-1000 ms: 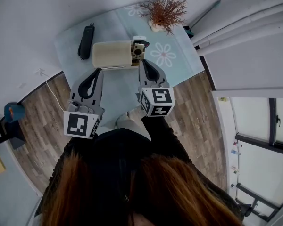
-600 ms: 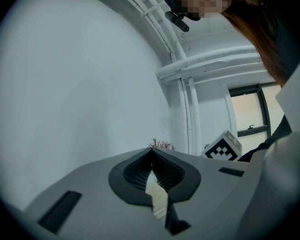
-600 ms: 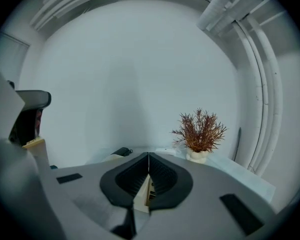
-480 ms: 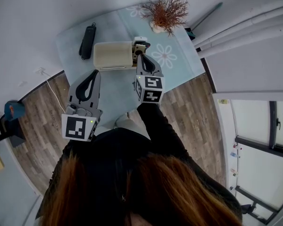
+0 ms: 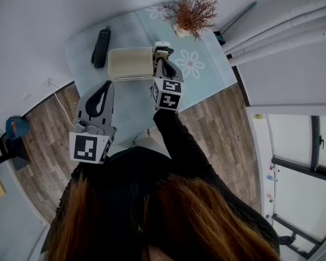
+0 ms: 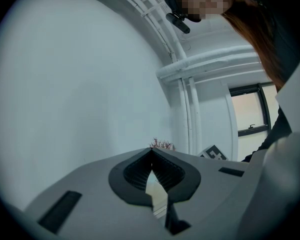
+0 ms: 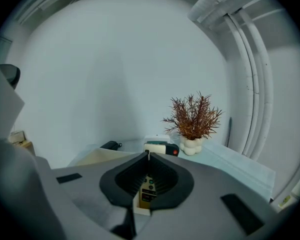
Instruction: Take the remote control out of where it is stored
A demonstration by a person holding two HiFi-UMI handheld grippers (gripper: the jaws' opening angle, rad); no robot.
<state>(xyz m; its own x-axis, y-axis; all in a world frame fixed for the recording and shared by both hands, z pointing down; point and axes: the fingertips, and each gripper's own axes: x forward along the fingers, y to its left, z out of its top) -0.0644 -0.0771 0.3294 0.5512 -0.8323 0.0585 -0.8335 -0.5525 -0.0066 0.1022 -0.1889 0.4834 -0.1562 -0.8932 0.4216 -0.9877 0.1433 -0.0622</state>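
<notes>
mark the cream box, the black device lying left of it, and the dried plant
cream box (image 5: 129, 64), head view: middle of its upper face.
black device (image 5: 100, 48), head view: mid-body.
dried plant (image 5: 194, 11), head view: centre of the branches.

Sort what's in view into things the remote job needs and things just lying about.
Job: remote controls, upright in the cream storage box; right hand-held gripper, shut, tips by them.

Lying about: black device flat on the floral cloth; dried plant; left hand-held gripper, shut, short of the box.
</notes>
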